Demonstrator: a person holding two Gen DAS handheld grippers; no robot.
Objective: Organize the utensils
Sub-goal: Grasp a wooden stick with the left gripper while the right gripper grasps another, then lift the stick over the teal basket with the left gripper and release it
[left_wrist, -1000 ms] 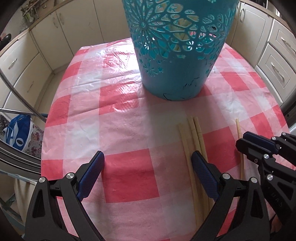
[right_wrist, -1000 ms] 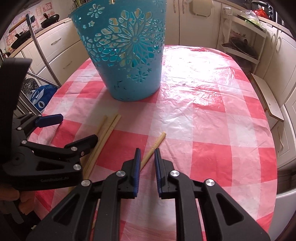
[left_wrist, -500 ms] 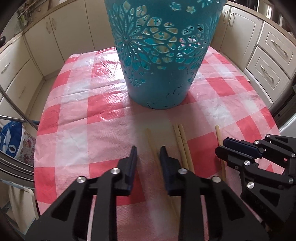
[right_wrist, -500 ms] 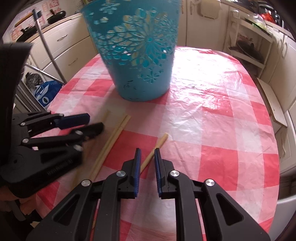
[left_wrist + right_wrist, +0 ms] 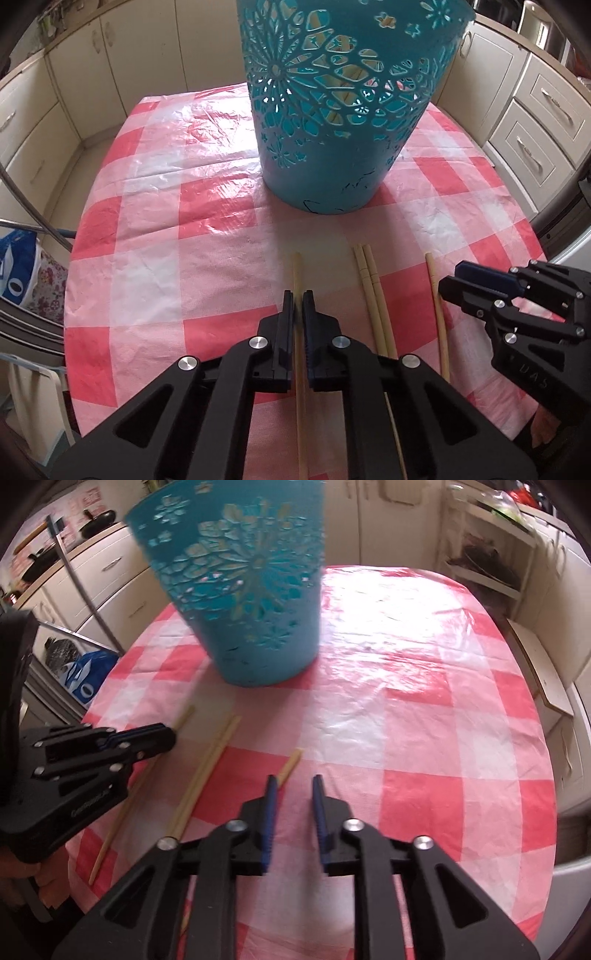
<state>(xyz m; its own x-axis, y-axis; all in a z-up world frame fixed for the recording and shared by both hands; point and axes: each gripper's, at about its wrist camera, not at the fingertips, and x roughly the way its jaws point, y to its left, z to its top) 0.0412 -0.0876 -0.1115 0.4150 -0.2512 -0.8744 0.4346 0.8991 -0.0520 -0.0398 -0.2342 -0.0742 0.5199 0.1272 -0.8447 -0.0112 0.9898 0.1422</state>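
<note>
A teal cut-out basket [image 5: 343,110] stands on the red-and-white checked table [image 5: 155,236], with chopsticks showing inside it. My left gripper [image 5: 298,299] is shut on one wooden chopstick [image 5: 296,269] that points toward the basket. A pair of chopsticks [image 5: 373,291] lies to its right, and a single chopstick [image 5: 437,302] lies beyond, beside my right gripper [image 5: 452,280]. In the right wrist view my right gripper [image 5: 294,790] is open a little, with the single chopstick [image 5: 290,766] just left of its left finger. The basket [image 5: 243,602] and my left gripper [image 5: 162,734] show there too.
Cream kitchen cabinets [image 5: 535,122] surround the table. A blue bag [image 5: 86,675] and a metal rack stand off the table's left side. A shelf unit [image 5: 491,546] stands at the right. The table edge is close below both grippers.
My left gripper closed from wide open onto one chopstick and drew it left, away from the pair. My right gripper opened slightly and shifted so its chopstick is beside the left finger.
</note>
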